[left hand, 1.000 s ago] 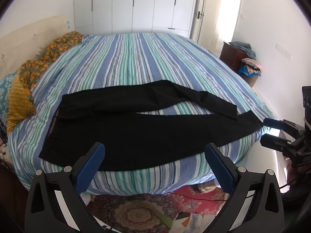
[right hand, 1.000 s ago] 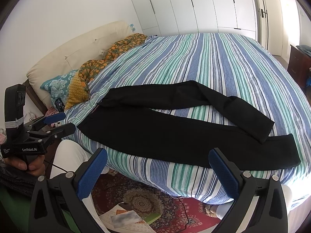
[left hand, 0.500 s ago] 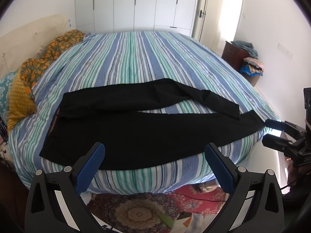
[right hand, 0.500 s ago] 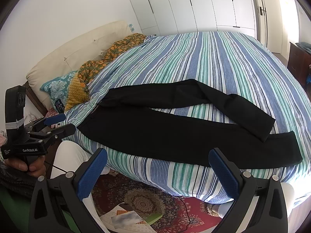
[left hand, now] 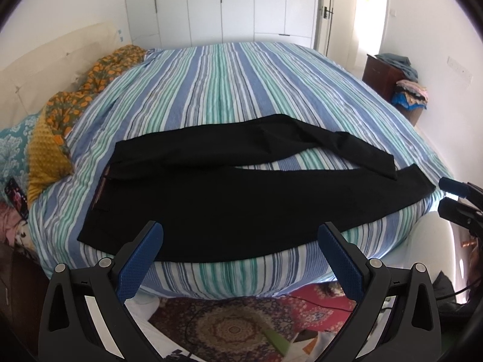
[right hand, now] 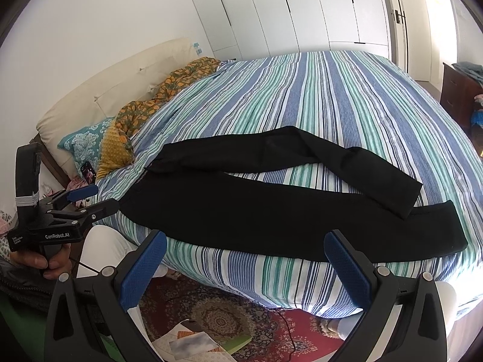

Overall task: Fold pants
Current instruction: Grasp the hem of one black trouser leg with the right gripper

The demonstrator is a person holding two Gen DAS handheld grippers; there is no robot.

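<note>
Pants [left hand: 229, 199] lie beyond both grippers' spread fingers [left hand: 140, 261].

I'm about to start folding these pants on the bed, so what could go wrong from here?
The near leg of the black pants lies along the bed's edge, so a tug could drag it onto the floor. The far leg is bent and crosses the near cuff, so folding now may trap a crease. Both the left hand-held gripper and right hand-held gripper are open and empty.
</note>
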